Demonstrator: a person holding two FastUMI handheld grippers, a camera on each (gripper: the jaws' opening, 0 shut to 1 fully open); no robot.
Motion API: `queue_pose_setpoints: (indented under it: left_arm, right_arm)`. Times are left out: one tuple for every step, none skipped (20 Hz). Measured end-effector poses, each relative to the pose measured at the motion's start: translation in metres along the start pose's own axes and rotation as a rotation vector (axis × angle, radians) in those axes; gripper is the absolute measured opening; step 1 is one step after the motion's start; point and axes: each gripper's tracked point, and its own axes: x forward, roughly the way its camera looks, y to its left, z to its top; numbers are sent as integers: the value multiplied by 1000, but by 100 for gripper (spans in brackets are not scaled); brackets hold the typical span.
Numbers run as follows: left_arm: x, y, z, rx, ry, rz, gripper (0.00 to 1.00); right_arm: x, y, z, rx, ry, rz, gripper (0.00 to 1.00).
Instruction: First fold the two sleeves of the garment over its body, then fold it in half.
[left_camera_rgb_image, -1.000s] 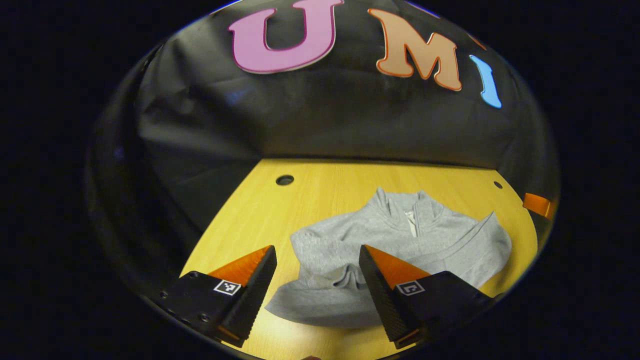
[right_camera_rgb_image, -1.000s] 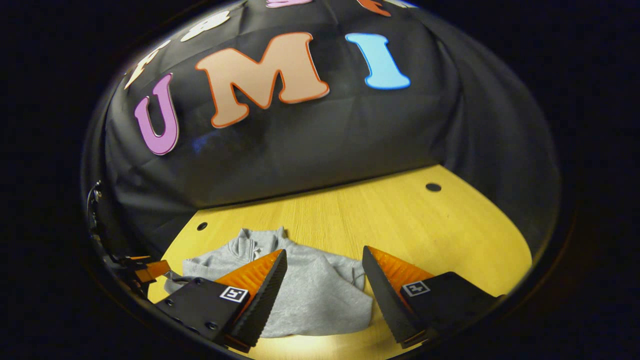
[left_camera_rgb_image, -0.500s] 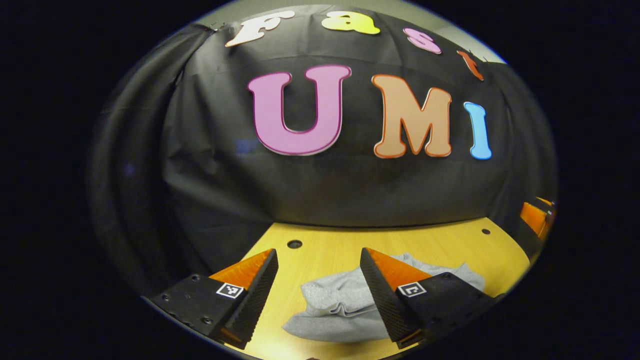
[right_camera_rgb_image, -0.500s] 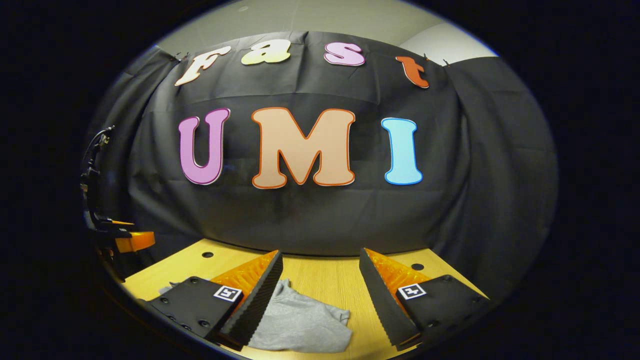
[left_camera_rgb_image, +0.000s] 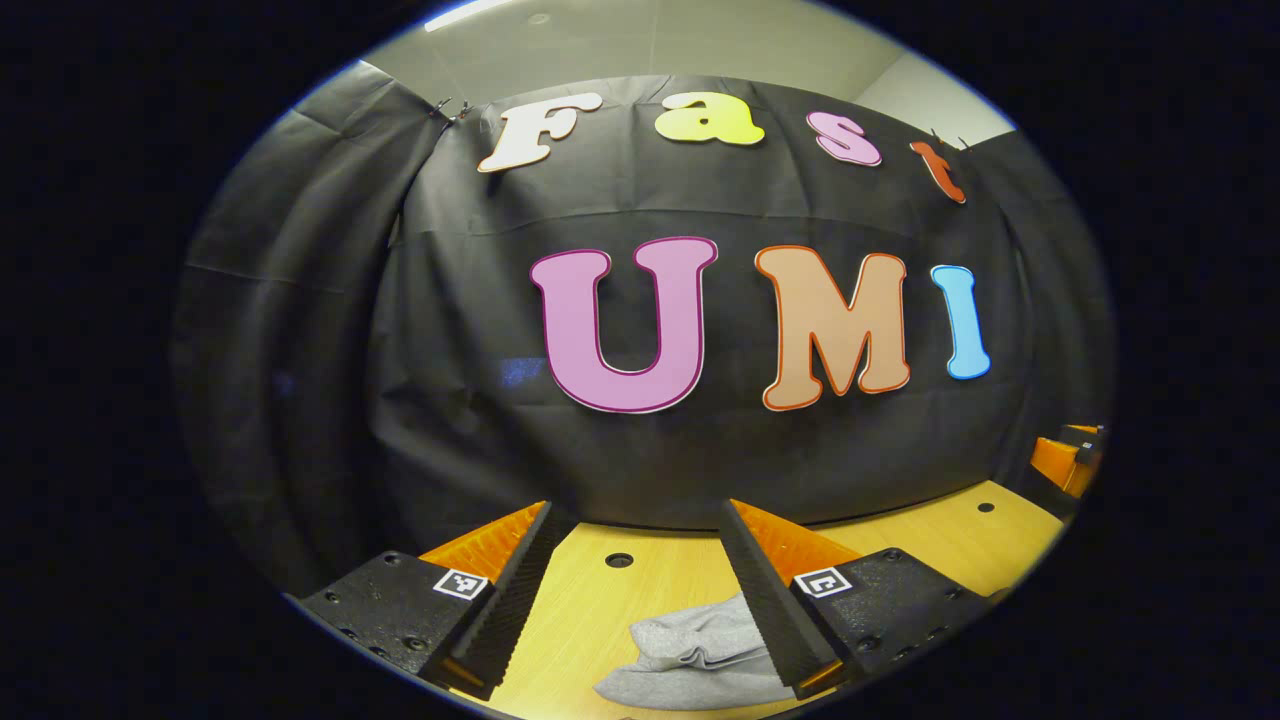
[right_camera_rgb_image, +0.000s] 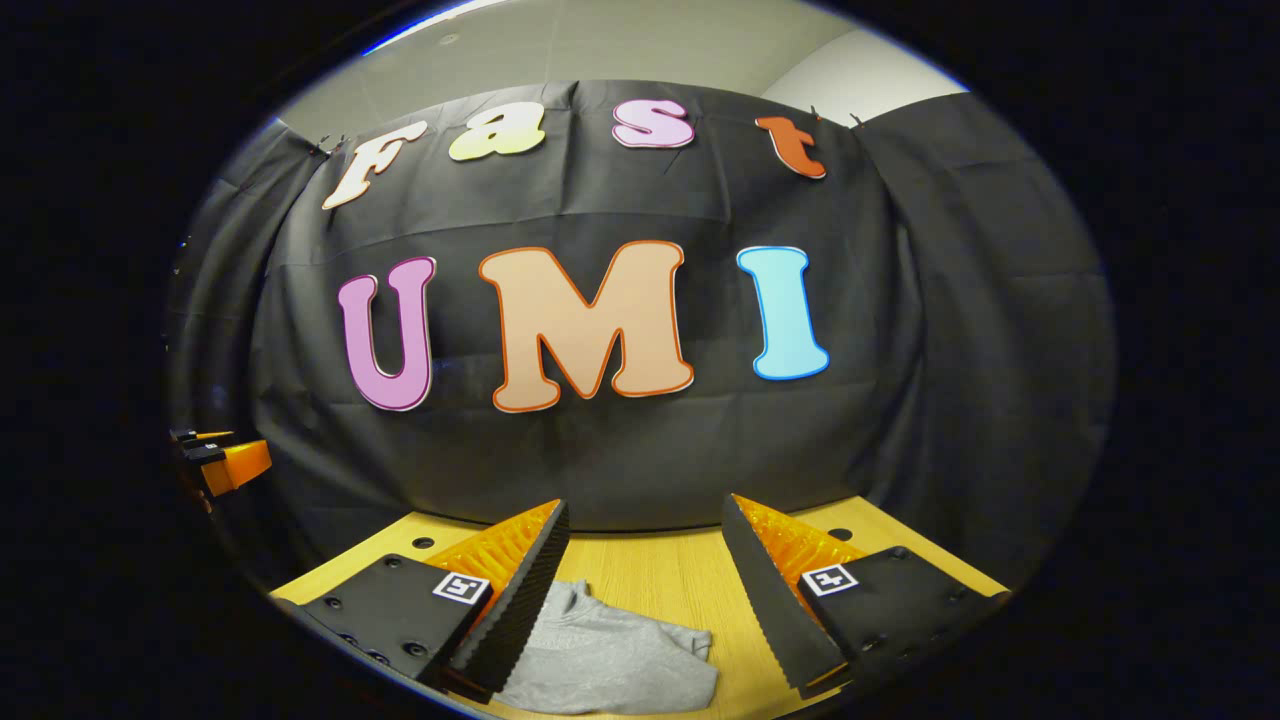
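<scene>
The left gripper (left_camera_rgb_image: 636, 520) is hanging open above the table (left_camera_rgb_image: 580, 620), its fingers gripping nothing. The right gripper (right_camera_rgb_image: 646, 515) is likewise hanging open and empty. The garment (left_camera_rgb_image: 700, 655) is lying folded on the table below both, apart from the fingers; in the right gripper view it (right_camera_rgb_image: 610, 665) is lying between the fingers
</scene>
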Motion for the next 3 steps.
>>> queue_pose_setpoints:
  left_arm:
    - [0, 1, -1, 6, 5, 0, 96]
    - [1, -1, -1, 11, 8, -3, 95]
    - [0, -4, 0, 14, 12, -10, 95]
  right_arm:
    - [-3, 0, 4, -6, -19, 1, 97]
    - [-4, 0, 7, -16, -32, 1, 97]
    - [-3, 1, 9, -22, -39, 2, 94]
